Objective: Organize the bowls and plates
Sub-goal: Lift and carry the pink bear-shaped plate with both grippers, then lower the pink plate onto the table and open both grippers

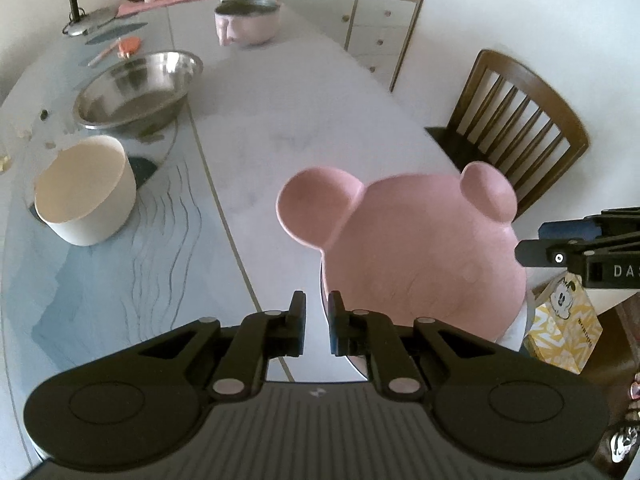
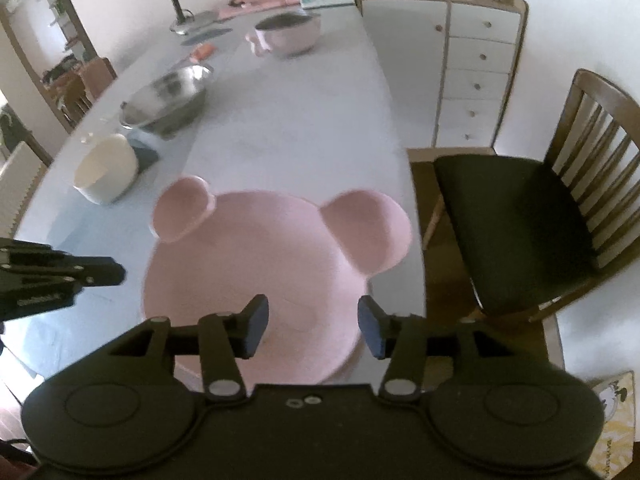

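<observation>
Here, in the left wrist view, the left tool (image 1: 317, 322) has its jaws pressed nearly together with only a narrow slit between them and nothing pinched. The pink plate (image 1: 420, 256), bear-shaped with two round ears, lies just ahead and to the right of that tool, its near rim passing behind the right finger. Its ears point away, toward the far end of the tabletop (image 1: 280, 120). Off to the left, well apart from the plate, stand a cream bowl (image 1: 84, 196) and, beyond it, a steel bowl (image 1: 136, 88); a pink bowl (image 1: 246, 26) sits at the far end. The right tool's tip (image 1: 536, 250) enters from the right edge, beside the plate.

In the right wrist view, the right tool (image 2: 312, 326) is spread about halfway, and the plate (image 2: 256, 264) lies straight ahead and under the gap, its near rim between the fingers; I see no pad pressing on it, so it looks let go, resting near the tabletop's right edge beside the chair (image 2: 520, 224). The plate's axis from near rim to ears runs directly away from this tool. The cream bowl (image 2: 106, 170) and steel bowl (image 2: 166, 98) lie up and left, on the side of the left tool (image 2: 116, 272).

By my judgement the left hand is nearer the bowls, the right hand squarely behind the plate.
</observation>
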`<action>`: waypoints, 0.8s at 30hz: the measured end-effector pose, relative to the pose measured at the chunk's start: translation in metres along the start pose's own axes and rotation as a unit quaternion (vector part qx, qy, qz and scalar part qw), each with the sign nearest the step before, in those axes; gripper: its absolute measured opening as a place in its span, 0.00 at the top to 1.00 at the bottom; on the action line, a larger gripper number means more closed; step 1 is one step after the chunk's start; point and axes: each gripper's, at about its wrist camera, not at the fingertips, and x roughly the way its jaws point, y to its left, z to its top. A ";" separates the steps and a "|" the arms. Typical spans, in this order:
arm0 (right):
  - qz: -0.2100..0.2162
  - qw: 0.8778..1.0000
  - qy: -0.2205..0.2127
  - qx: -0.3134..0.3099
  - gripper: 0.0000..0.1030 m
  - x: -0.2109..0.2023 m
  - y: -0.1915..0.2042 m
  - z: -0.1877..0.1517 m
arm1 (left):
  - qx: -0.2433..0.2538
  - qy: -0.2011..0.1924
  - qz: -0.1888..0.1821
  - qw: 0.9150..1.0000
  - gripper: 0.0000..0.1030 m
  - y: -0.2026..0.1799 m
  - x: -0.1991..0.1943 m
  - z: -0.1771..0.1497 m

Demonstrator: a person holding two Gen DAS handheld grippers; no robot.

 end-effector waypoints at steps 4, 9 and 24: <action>0.019 1.000 -0.018 -0.009 0.42 -0.014 0.022 0.004 | 0.004 -0.022 0.002 1.000 0.90 0.004 -0.015 0.000; 0.036 0.998 -0.038 -0.021 0.37 -0.030 0.053 0.011 | -0.003 -0.045 0.004 0.999 0.90 0.014 -0.032 -0.001; 0.047 0.994 -0.080 -0.064 0.18 -0.044 0.137 0.041 | -0.037 -0.141 0.063 0.987 0.28 0.070 -0.106 0.005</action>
